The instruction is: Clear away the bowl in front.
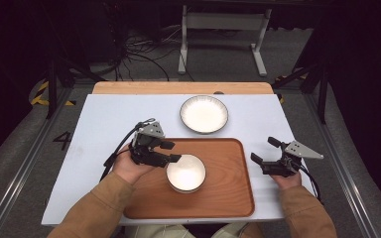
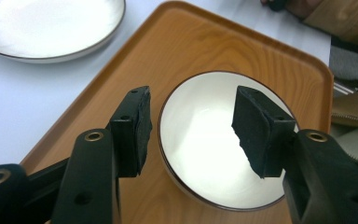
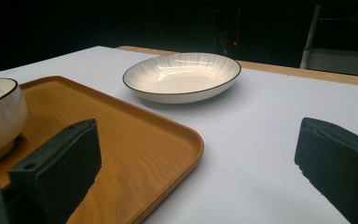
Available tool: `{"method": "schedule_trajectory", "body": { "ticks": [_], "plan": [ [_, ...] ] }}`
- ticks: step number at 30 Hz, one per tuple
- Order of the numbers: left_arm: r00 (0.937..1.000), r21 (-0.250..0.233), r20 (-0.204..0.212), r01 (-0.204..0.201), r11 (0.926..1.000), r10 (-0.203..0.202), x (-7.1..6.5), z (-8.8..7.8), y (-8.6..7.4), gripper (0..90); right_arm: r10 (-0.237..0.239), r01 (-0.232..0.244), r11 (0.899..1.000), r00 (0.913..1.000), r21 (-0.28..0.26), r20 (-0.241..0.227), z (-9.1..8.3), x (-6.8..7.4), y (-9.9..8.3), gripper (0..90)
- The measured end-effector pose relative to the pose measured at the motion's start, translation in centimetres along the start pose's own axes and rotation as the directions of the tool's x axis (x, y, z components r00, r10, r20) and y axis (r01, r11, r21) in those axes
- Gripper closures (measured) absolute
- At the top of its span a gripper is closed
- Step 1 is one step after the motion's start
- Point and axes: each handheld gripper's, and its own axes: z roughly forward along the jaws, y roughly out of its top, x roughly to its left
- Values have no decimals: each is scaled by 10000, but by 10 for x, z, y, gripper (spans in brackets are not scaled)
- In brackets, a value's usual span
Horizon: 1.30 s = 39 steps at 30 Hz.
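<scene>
Left gripper point(image 1: 171, 151) hovers wide at frame centre, jaws straddling the bowl point(image 1: 185, 172) rim, likely for a grab; right gripper point(image 1: 263, 151) waits wide, lower right.

Dark lab: floor cables point(image 1: 139, 54), aluminium rails point(image 1: 20, 163).

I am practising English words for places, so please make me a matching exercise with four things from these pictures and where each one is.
Things:
1. bowl
2. plate
3. left gripper
4. right gripper

Places:
A. on the white table, beyond the tray
B. open, beside the tray's right edge
C. on the wooden tray
D. open, at the bowl's rim

Pairs: 1-C, 2-A, 3-D, 4-B
</scene>
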Motion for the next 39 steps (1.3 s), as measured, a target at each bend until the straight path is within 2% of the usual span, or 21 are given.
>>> {"method": "schedule_trajectory", "body": {
  "ticks": [5,8,11,14,17,19,22,25,27,32,34,35,39],
  "plan": [
    [9987,-592,-510,45,9982,-76,-2,-16,-9,411,12,-12,10000,10000,-13,-47,0,-1,0,9],
    [9967,-1082,-787,105,9941,-191,-2,-25,-16,362,21,-21,10000,10000,-22,-71,0,-1,0,9],
    [9961,-1570,-840,147,9875,-281,0,-32,-24,324,18,-18,10000,10000,-26,-71,0,-1,0,9],
    [9955,-1739,-862,229,9845,-384,1,-36,-29,274,20,-20,10000,10000,-6,-64,0,-1,0,9],
    [9949,-2090,-935,183,9777,-386,3,-41,-35,246,-7,7,10000,10000,-10,-78,0,0,0,9],
    [9942,-2497,-971,203,9681,-459,3,-44,-41,238,-56,56,10000,10000,25,-70,-1,0,0,8],
    [9936,-2836,-1030,152,9588,-462,5,-48,-48,228,-162,162,9999,9998,39,-68,0,1,0,8],
    [9918,-3393,-1165,103,9406,-529,5,-52,-58,216,-165,165,9999,9998,36,-63,-1,1,0,7],
    [9904,-3636,-1251,92,9315,-586,6,-55,-64,210,-141,141,9999,9999,37,-68,-1,1,0,6],
    [9869,-3965,-1297,375,9173,-964,10,-61,-80,213,-235,235,9997,9997,25,-48,-1,1,0,6],
    [9848,-4143,-1348,446,9090,-1098,13,-63,-88,206,-263,264,9996,9996,24,-39,-2,1,0,6],
    [9837,-4286,-1346,507,9021,-1193,14,-63,-91,198,-263,263,9997,9996,22,-40,-2,1,0,6],
    [9787,-4549,-1538,521,8890,-1360,18,-65,-102,156,-273,273,9996,9996,15,-28,-2,1,1,6]
  ]
}}
